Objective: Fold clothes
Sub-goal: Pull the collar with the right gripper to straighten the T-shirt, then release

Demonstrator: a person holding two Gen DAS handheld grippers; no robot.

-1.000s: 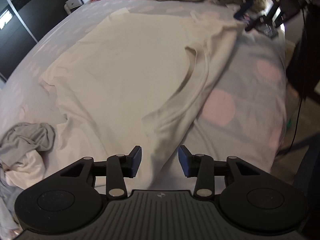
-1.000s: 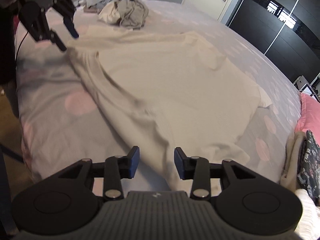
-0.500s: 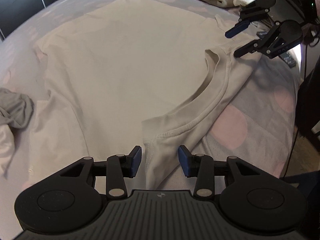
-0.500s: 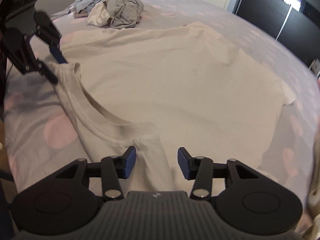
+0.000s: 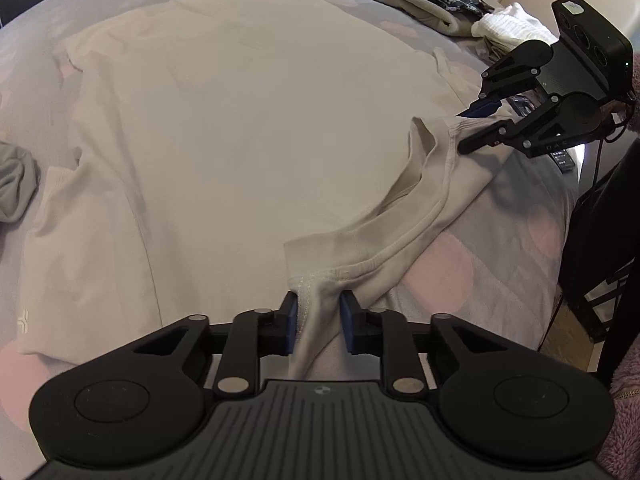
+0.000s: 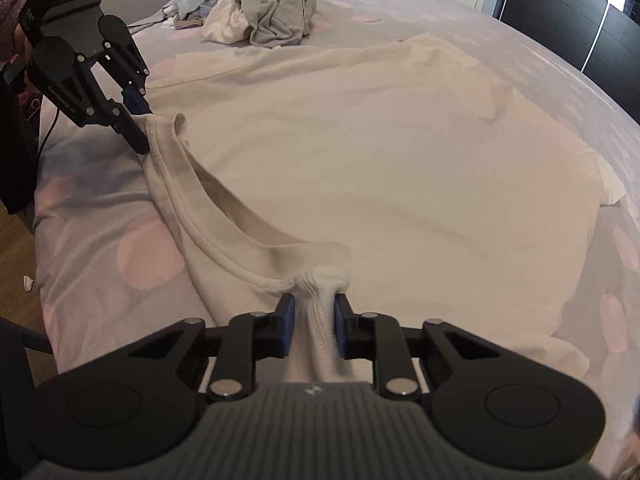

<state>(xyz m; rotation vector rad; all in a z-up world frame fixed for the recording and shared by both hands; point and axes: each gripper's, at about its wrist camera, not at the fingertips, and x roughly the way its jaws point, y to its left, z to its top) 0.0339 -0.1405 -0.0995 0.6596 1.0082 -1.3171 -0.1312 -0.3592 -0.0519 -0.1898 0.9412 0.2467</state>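
Both shoulders of the cream cotton T-shirt pinched

Left gripper and right gripper, just closing, seem clamped on cloth; lift both evenly, keeping the neckline taut above the bed.

Support: a bed with a lilac cover printed with pale pink dots.
Main item: a cream T-shirt spread flat across the middle of the bed, neckline toward the near edge.
Loose heap: a pile of unfolded clothes, grey, white and pale blue, lying on the cover beyond one sleeve.
Folded items: a stack of folded clothes beyond the opposite sleeve, beige beneath a dark patterned piece, with a white garment just beside it.
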